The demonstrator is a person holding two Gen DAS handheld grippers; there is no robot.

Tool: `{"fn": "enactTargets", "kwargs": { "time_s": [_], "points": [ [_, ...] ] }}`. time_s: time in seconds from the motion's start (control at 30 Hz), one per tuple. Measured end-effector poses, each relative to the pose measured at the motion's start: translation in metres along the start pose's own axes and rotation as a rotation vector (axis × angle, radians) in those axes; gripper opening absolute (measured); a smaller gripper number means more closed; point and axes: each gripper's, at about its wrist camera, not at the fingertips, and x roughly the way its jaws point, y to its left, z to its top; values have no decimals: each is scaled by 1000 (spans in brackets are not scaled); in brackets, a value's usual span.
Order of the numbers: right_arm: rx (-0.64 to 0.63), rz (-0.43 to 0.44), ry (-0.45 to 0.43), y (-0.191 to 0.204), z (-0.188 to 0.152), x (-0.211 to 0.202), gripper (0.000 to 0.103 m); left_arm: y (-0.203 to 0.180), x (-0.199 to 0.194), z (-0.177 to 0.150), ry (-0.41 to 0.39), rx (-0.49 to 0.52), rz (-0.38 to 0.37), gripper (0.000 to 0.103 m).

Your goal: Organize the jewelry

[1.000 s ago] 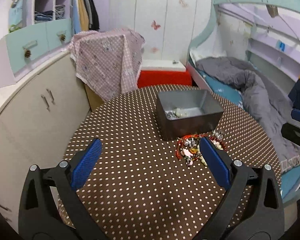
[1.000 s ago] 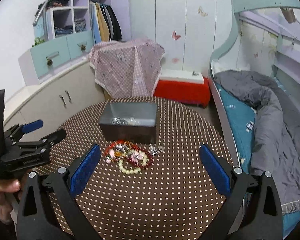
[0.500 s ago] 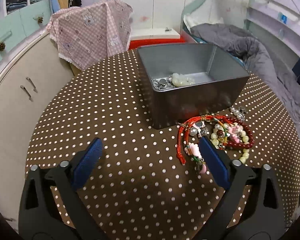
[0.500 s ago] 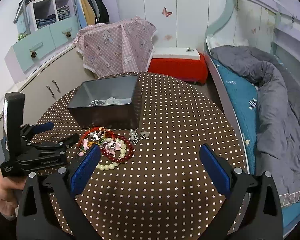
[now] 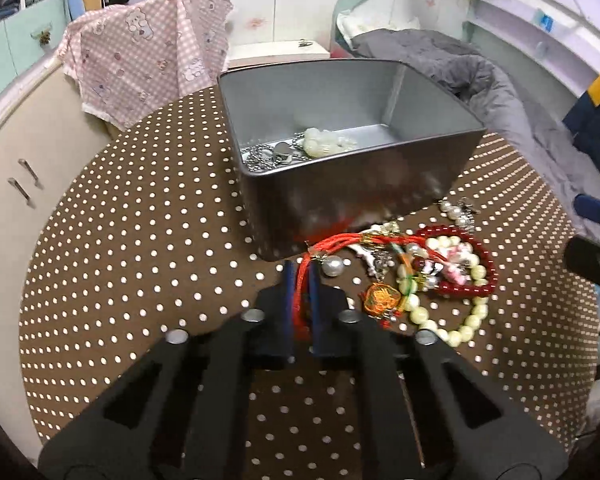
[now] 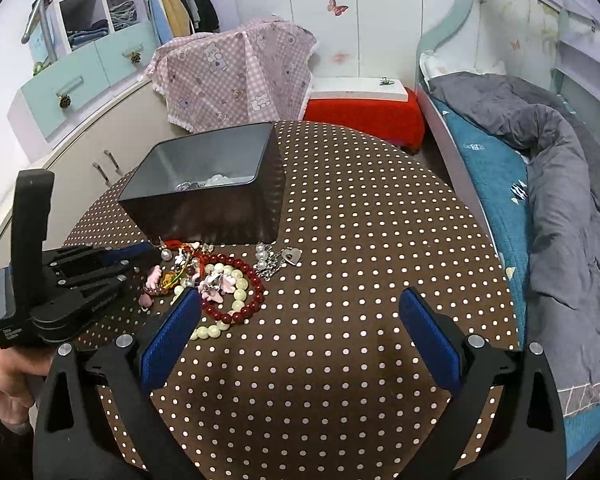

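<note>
The left gripper (image 5: 301, 280) has its jaws pressed together on the red cord bracelet (image 5: 342, 242), the cord running down between the blue pads while its looped end trails toward the heap. The right gripper (image 6: 298, 334) stands with jaws wide apart, holding and touching nothing, poised above the polka-dot tablecloth (image 6: 340, 360) on the near side of the jewelry.

Largest first: the round table under that cloth carries everything. On it sits the grey metal box (image 5: 340, 184), open at the top, with a silver chain (image 5: 266, 156) and a pale jade-coloured pendant (image 5: 326, 143) already lying on its floor. Just in front of the box lies the tangled pile: a dark red bead bracelet (image 5: 470, 286), a cream bead bracelet (image 5: 450, 330), an orange charm (image 5: 382, 298), a single large pearl (image 5: 332, 267), and, off to the side, a small pearl-and-chain piece with a heart tag (image 6: 278, 259).

The step in hand looks like lifting the red cord clear for the box. It seems knotted among the other strands, so a slow, straight rise would show early whether neighbours come along; the free gripper could pin the pile. The box wall is close, so the lift should clear its rim before moving over.
</note>
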Motion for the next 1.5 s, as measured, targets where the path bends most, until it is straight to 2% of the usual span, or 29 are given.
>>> {"fn": "enactTargets", "kwargs": {
  "time_s": [0.17,0.33,0.53,0.73,0.83,0.87,0.9,0.93,0.97,1.23,1.3,1.33,1.43,1.5],
  "points": [
    [5,-3,4,-2,-2,0,95,13,-26,-4,-64,-41,-58,4],
    [8,3,5,1,-4,0,95,16,-51,-2,-120,-34,-76,4],
    [-15,13,9,13,-7,-1,95,15,-29,-5,-51,-37,-8,5],
    [-5,3,12,11,-8,-2,95,16,-10,-9,-2,-66,11,5],
    [3,-1,13,8,-8,-1,95,15,-14,-12,-12,-68,6,6],
    [6,-2,15,7,-8,0,95,14,-15,-13,-9,-62,14,23],
    [9,0,16,7,-9,0,95,14,-16,-15,-15,-65,18,72],
    [10,2,17,7,-9,0,95,15,-21,-17,-48,-76,17,91],
    [9,3,18,7,-9,0,95,16,-28,-20,-100,-91,10,95],
    [4,2,22,10,-9,0,95,17,-17,-14,-57,-94,38,92],
    [6,-2,21,9,-10,0,95,16,-11,-11,-32,-90,45,74],
    [8,-2,22,9,-10,0,95,17,-7,-9,-17,-86,50,69],
    [10,-1,22,9,-11,0,95,8,0,-4,-13,-17,101,65],
    [12,3,22,10,-11,1,95,4,1,-4,-19,9,96,56]
  ]
}}
